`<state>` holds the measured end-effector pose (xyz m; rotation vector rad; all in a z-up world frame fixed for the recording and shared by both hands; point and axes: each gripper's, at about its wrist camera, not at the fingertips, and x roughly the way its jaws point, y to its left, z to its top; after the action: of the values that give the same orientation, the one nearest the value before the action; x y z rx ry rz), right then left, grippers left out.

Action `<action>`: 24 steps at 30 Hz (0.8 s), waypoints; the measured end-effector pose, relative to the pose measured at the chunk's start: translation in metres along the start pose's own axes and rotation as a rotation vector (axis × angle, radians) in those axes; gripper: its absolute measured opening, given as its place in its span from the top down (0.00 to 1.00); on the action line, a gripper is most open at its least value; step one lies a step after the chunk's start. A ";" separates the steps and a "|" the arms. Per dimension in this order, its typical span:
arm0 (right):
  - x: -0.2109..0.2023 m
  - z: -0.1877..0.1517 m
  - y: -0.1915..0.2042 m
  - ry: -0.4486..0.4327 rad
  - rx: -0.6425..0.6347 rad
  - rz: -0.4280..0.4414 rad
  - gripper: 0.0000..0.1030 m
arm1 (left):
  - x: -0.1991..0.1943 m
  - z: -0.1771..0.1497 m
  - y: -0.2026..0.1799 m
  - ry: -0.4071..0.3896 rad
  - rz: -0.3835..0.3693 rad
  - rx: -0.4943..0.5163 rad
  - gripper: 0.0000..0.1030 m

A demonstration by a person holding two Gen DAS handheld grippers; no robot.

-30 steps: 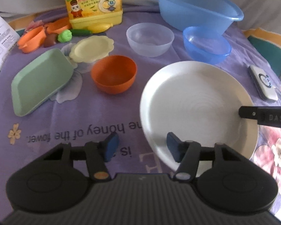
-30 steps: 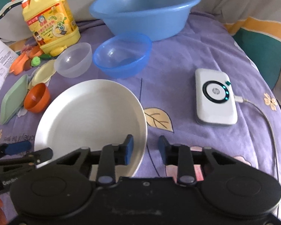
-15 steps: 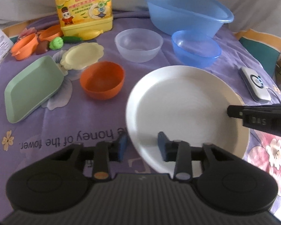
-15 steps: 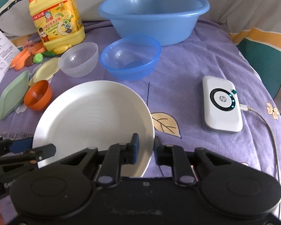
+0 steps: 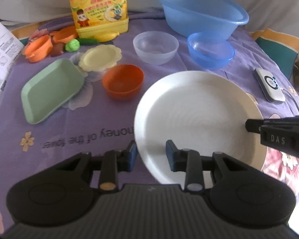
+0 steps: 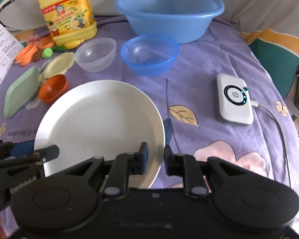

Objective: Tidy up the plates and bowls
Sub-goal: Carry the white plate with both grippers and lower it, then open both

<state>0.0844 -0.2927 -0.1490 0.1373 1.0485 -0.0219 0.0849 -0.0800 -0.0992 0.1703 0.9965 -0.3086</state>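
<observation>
Between the fingers of both tongs sits the rim of the white plate (image 5: 197, 113): left tongs (image 5: 150, 155) straddle its near-left edge, right tongs (image 6: 154, 157) its near-right edge. Both stand partly open, fingers astride the rim with gaps showing; firm contact cannot be confirmed. Beyond the plate, on the purple-covered surface (image 6: 199, 63), are an orange bowl (image 5: 122, 83), clear bowl (image 5: 155, 46) and blue bowl (image 5: 211, 52).

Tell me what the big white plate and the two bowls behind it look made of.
White plate: likely glazed ceramic, opaque with a soft sheen and faint concentric rings. Clear bowl: frosted translucent plastic, apparently; the cloth shows through. Blue bowl: glossy translucent plastic, tinted and see-through.
</observation>
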 end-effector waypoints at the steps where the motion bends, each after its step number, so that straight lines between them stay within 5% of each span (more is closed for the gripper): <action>1: -0.005 -0.001 0.003 0.001 -0.003 0.004 0.83 | -0.005 -0.001 0.002 -0.005 0.001 -0.001 0.70; 11: -0.065 -0.024 0.052 -0.026 -0.071 0.042 0.83 | -0.069 -0.031 0.050 -0.070 0.022 -0.057 0.70; 24: -0.095 -0.043 0.182 -0.044 -0.294 0.143 0.83 | -0.120 -0.092 0.164 -0.101 0.119 -0.196 0.70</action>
<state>0.0149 -0.1114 -0.0689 -0.0552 0.9851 0.2564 0.0053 0.1214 -0.0471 0.0353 0.9063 -0.1092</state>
